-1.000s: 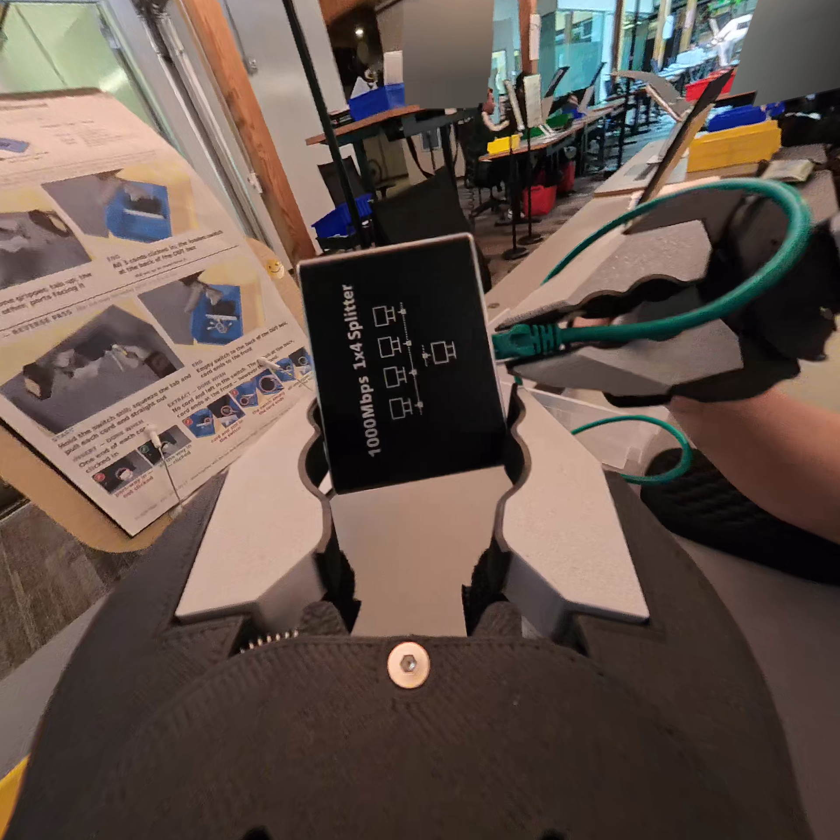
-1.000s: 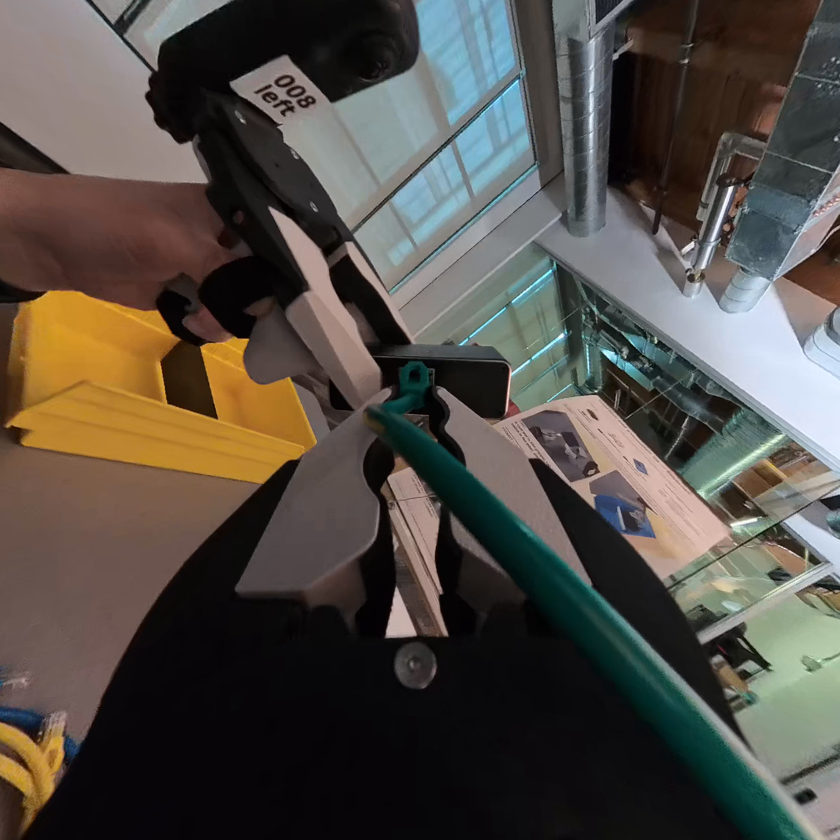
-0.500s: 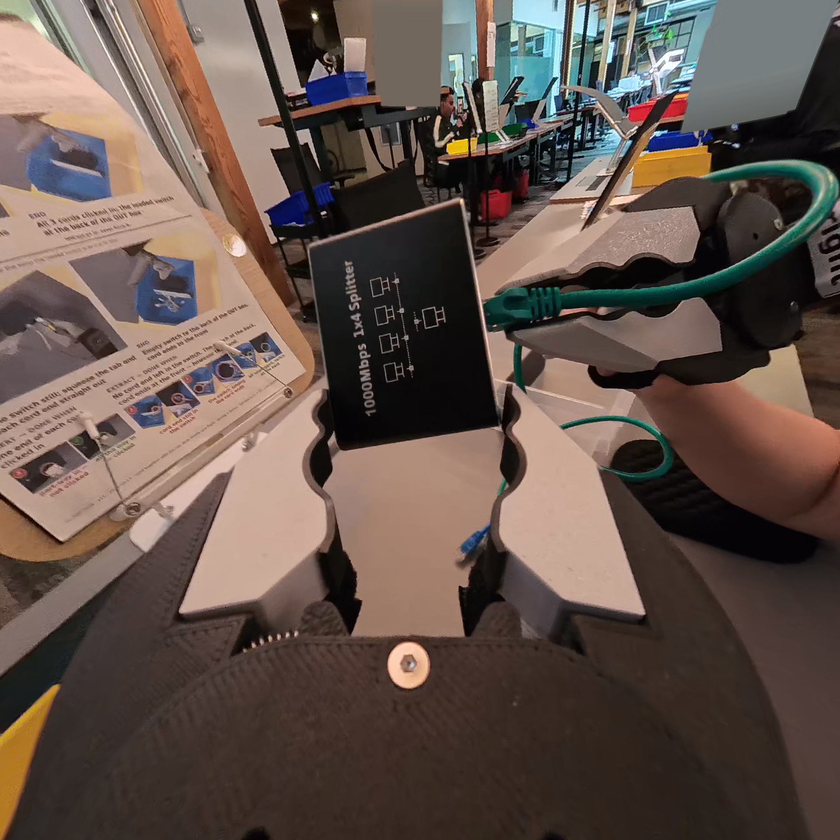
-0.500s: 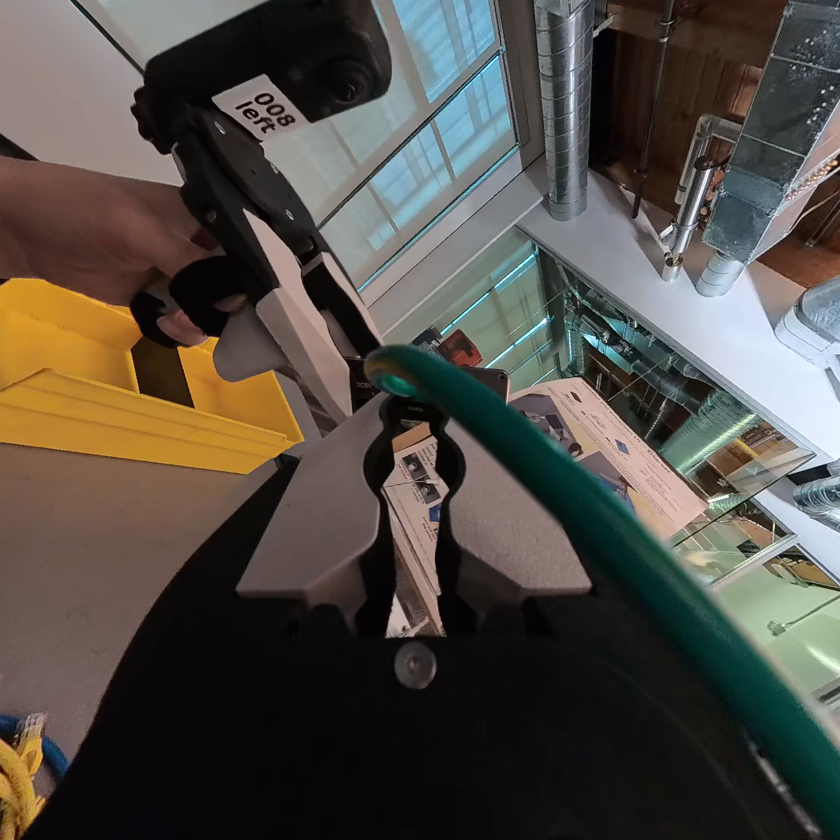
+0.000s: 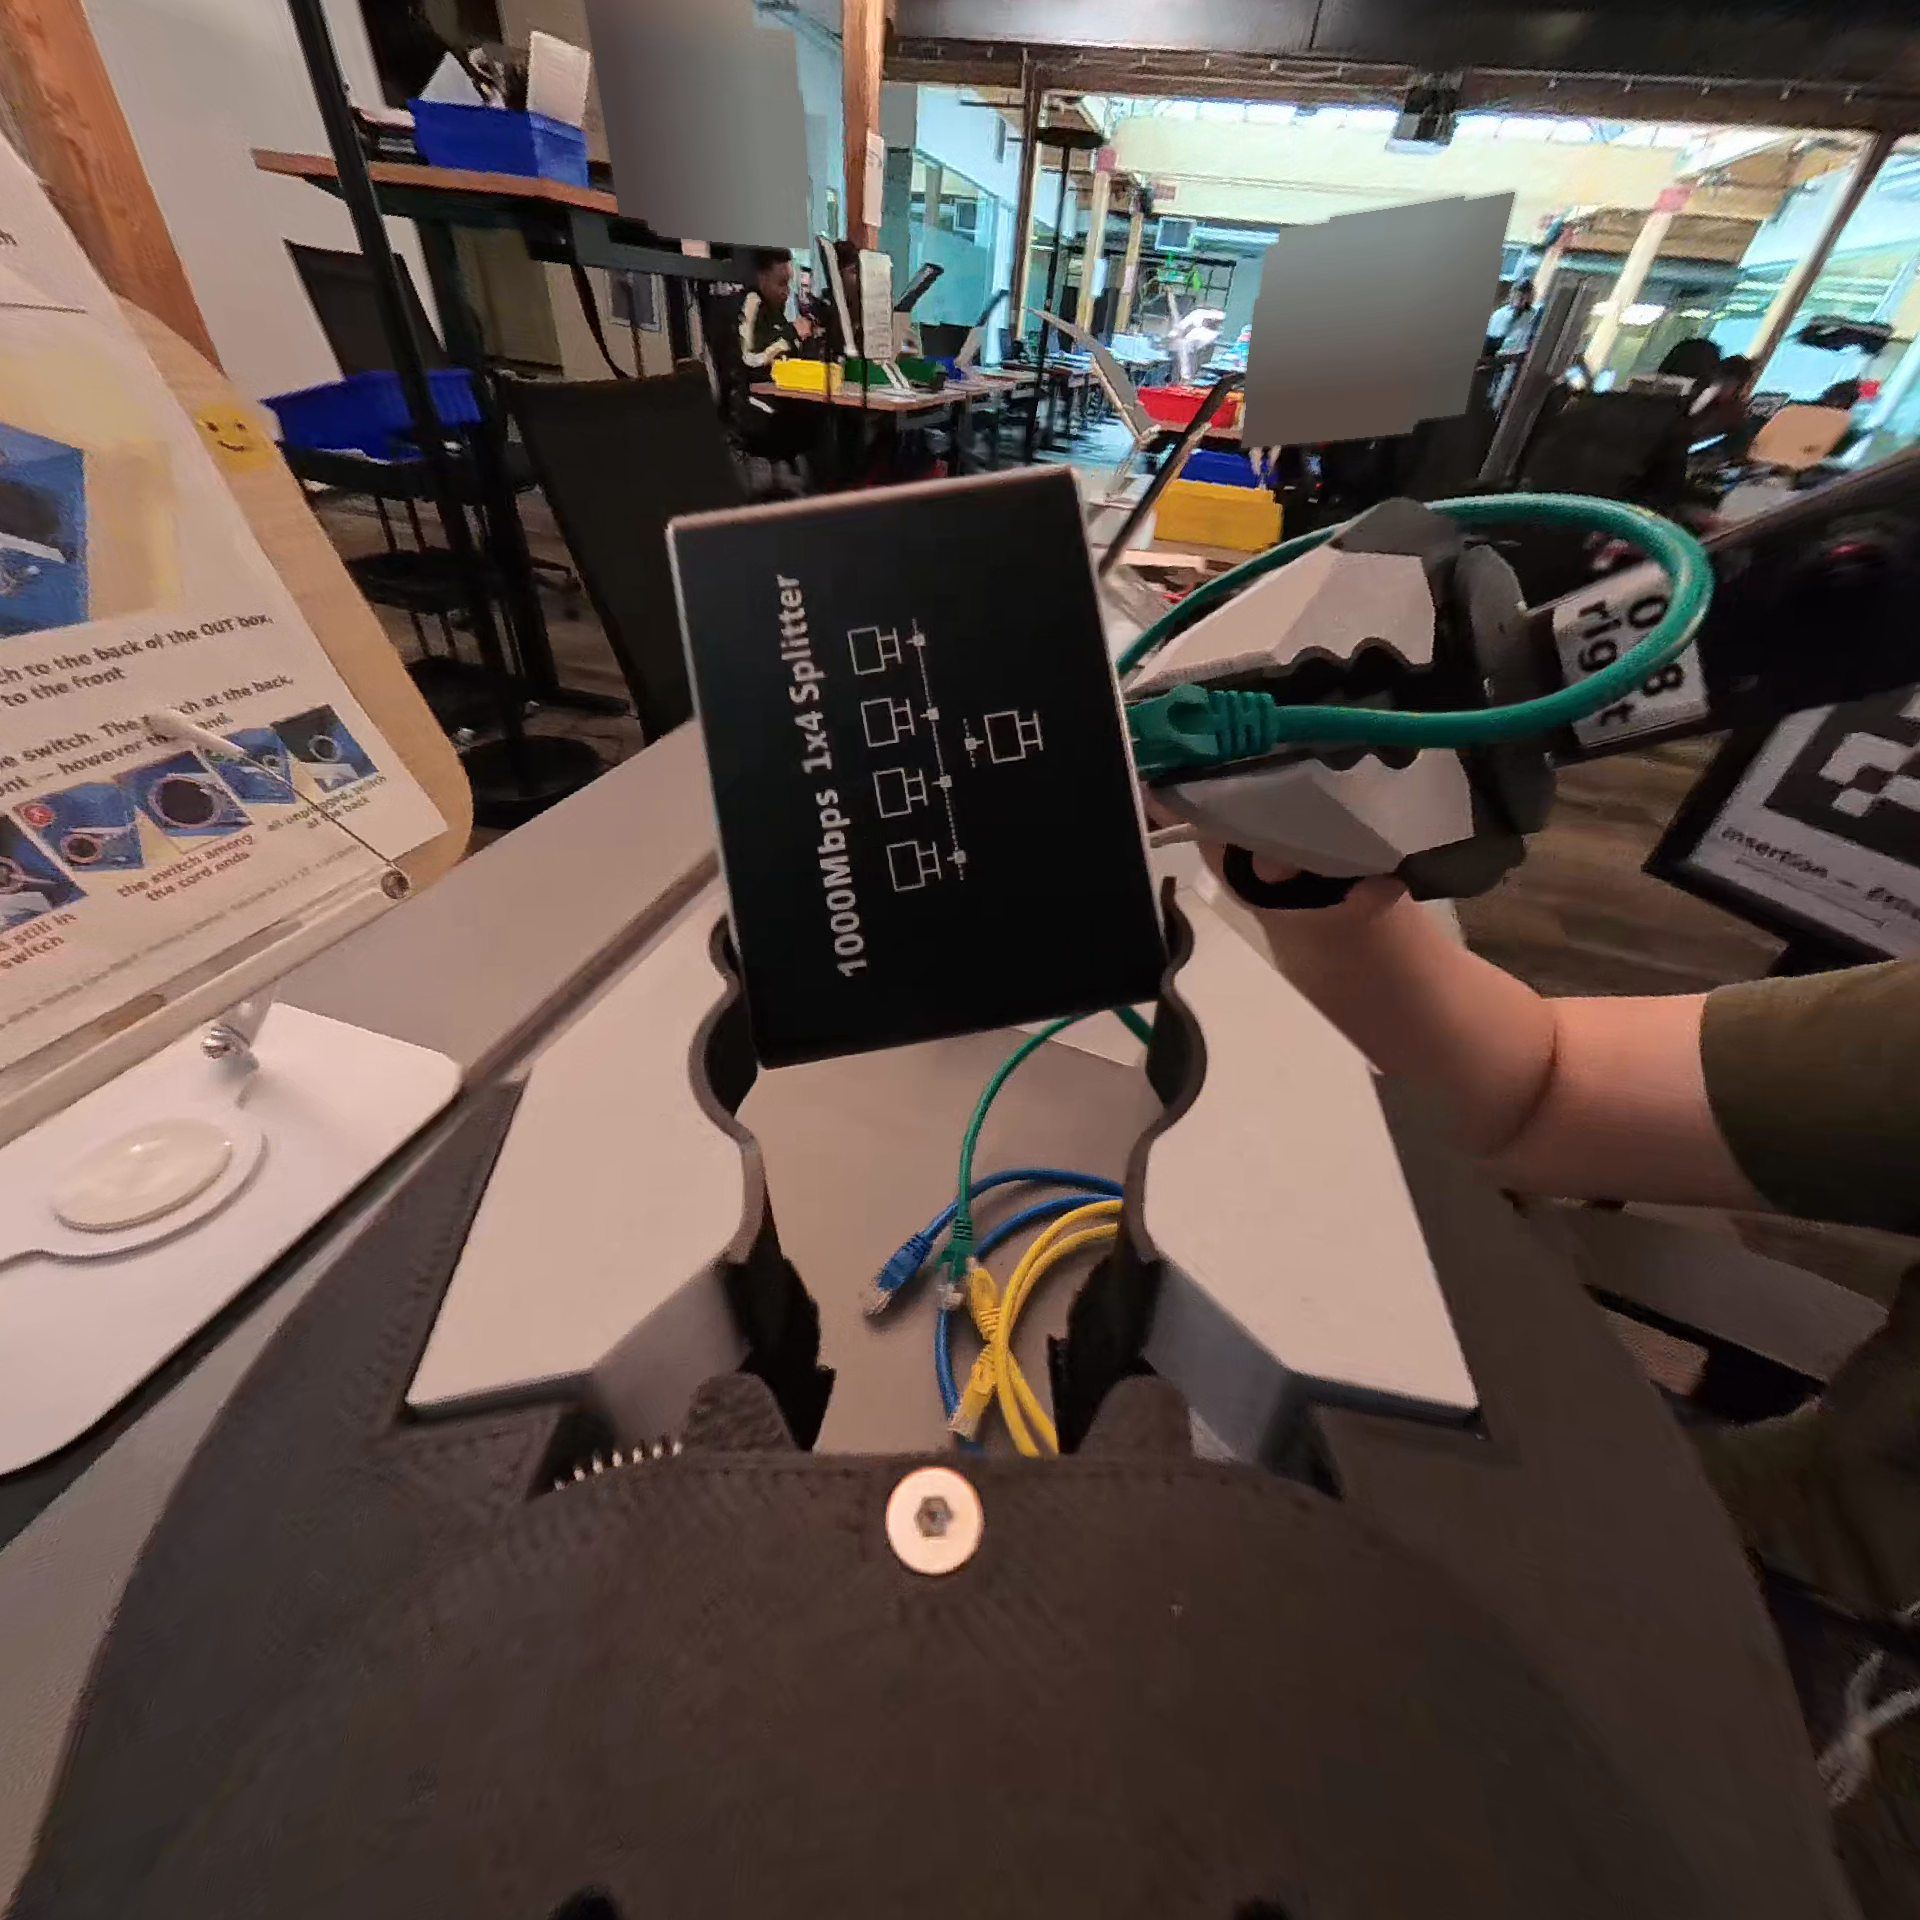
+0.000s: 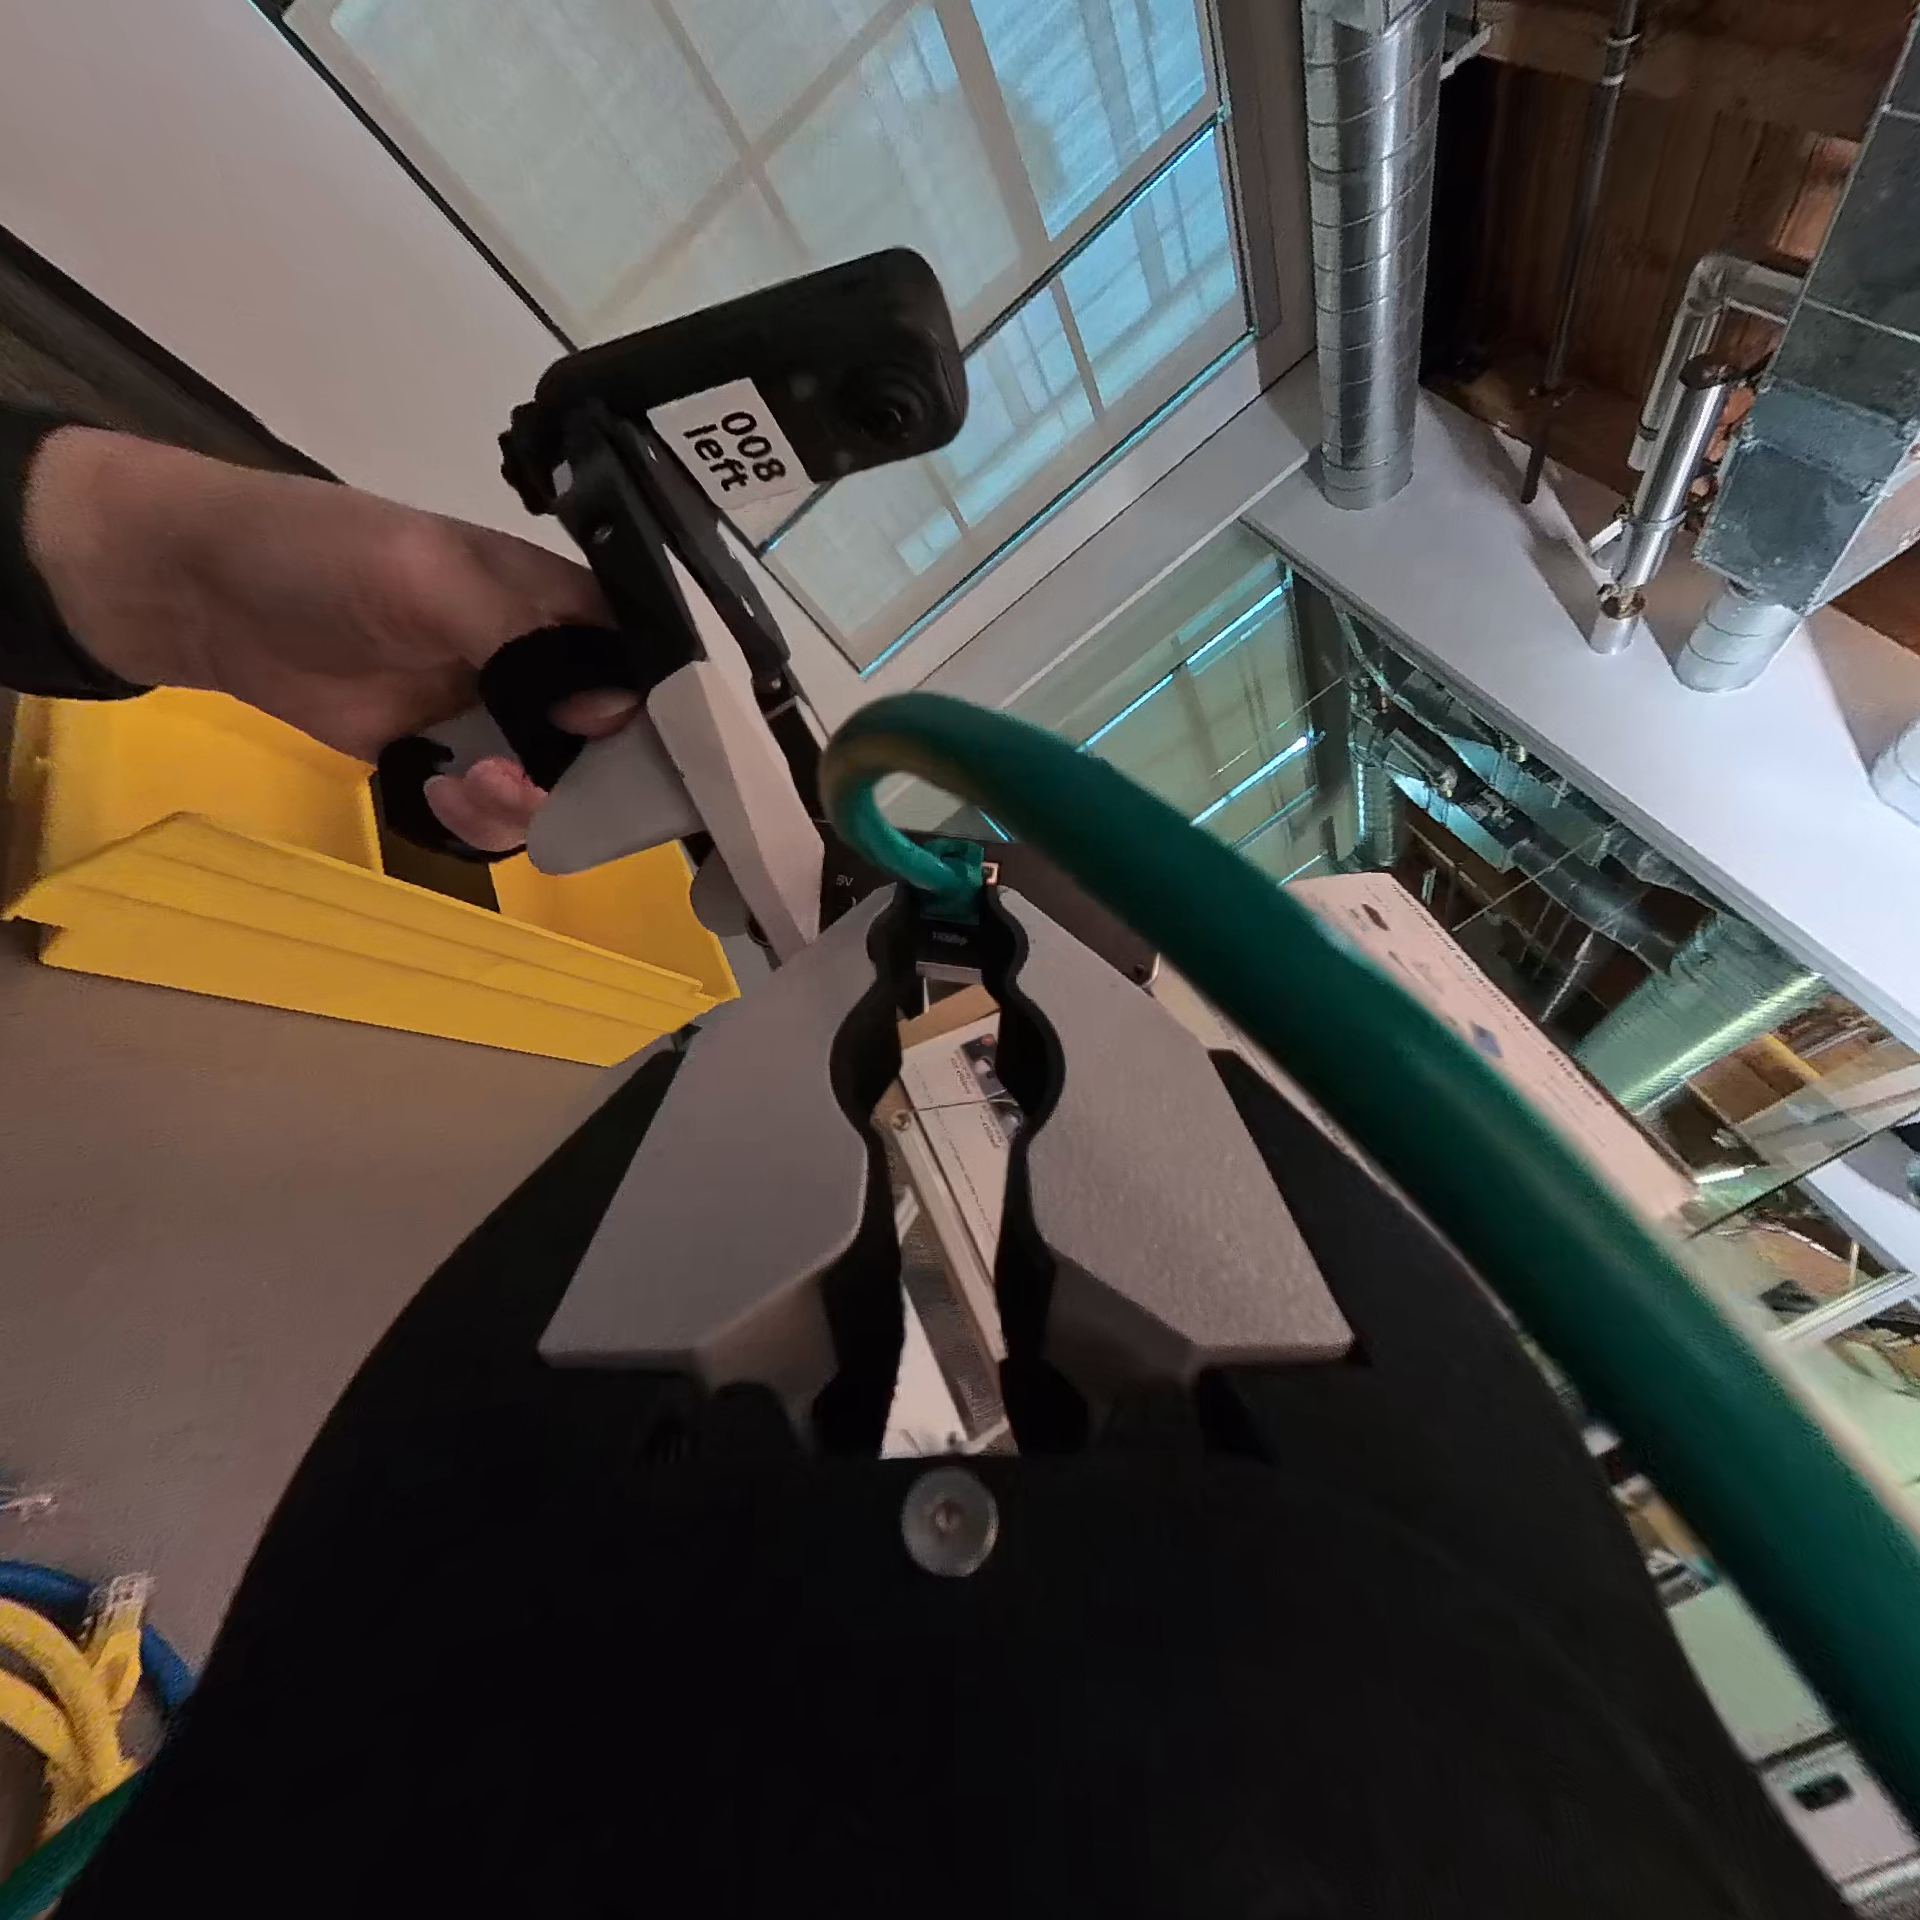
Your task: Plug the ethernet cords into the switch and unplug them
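Switch (image 5: 914,769) pinched in left tool (image 5: 951,997) | right tool (image 5: 1148,743) pinching green plug (image 5: 1195,722) | loose cords (image 5: 987,1299) below

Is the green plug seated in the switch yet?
Cannot tell. The right claw holds the green plug right at the edge of the switch, but neither view shows the port or whether it is in.

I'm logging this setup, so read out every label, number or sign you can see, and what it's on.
I won't quote wording; writing stands on:
Switch: white print, icons, black face.
Left gripper: white sticker.
Right gripper: white sticker.
Instruction sheet: small captions.
Framed sign: caption, partly cut off.
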Motion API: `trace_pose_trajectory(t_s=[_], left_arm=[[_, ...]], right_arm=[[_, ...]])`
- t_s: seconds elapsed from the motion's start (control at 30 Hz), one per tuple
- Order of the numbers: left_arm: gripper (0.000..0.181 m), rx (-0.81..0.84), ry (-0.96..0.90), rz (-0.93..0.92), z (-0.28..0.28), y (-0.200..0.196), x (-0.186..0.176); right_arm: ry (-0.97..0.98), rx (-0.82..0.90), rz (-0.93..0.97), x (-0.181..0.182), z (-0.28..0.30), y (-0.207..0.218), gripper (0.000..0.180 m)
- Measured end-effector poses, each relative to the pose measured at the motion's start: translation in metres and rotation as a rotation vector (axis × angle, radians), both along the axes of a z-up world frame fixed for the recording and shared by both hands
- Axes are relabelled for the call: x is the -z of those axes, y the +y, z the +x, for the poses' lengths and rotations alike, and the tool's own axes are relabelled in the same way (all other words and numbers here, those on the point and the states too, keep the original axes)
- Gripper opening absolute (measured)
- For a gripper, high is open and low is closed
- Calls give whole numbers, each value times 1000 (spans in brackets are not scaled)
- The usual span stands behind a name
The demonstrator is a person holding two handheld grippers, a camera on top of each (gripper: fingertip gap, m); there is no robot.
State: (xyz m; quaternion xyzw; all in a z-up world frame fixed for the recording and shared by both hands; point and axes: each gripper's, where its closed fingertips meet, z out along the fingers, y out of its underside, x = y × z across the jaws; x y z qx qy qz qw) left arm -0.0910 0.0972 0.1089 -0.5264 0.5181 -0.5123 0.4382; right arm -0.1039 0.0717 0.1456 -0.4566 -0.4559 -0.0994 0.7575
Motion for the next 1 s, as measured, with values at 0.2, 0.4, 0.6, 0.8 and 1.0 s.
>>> trace_pose_trajectory(t_s=[0.2,0.4,0.6,0.8,1.0], left_arm=[[75,-136,12,116,0,6,-5],[75,-419,74,357,-9,32,-9],[76,-686,63,588,-41,61,-30],[75,-806,127,721,-59,81,-31],[75,-751,259,913,-37,77,-7]], right_arm=[[40,-8,-20,0,4,3,11],[53,119,-80,10,14,27,11],[60,-50,-574,64,-8,26,17],[-116,-434,-869,90,-57,-51,24],[342,-417,-725,7,-28,-35,51]])
